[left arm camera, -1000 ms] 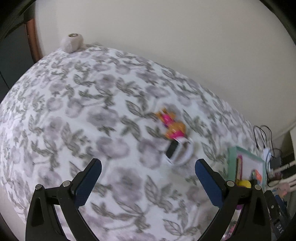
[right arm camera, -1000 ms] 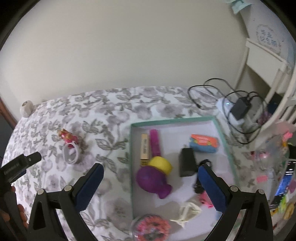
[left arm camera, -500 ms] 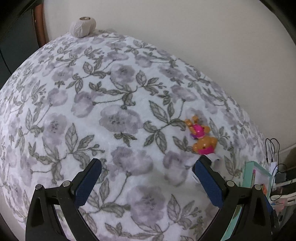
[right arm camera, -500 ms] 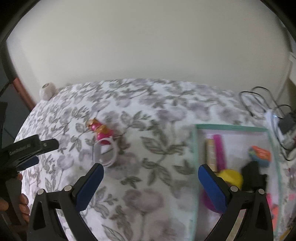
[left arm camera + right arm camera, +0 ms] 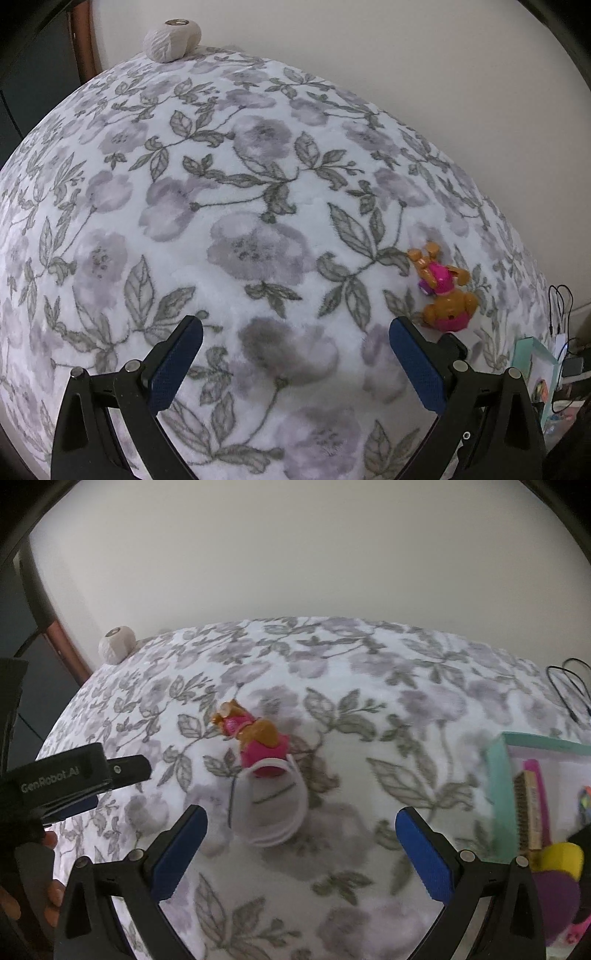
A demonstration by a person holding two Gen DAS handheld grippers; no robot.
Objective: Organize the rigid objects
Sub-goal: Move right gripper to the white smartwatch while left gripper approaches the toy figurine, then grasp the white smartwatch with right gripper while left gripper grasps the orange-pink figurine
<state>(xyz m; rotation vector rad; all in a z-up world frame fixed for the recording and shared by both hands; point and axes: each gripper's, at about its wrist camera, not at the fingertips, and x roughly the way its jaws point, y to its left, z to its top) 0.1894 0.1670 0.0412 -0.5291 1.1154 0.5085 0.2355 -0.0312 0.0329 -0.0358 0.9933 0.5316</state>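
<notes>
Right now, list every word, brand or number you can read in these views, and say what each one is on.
"GenRobot.AI": on the black body of the left gripper, seen in the right wrist view.
Print on items in the teal box: too blurred to read.
Left wrist view: no readable text.

Both wrist views low over bedspread, facing wall; share bear toy

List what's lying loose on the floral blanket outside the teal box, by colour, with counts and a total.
Orange-and-pink plastic toy figure: 1
White plastic ring, touching the figure: 1
Off-white textured ball at the blanket's far corner: 1
Total: 3
</notes>
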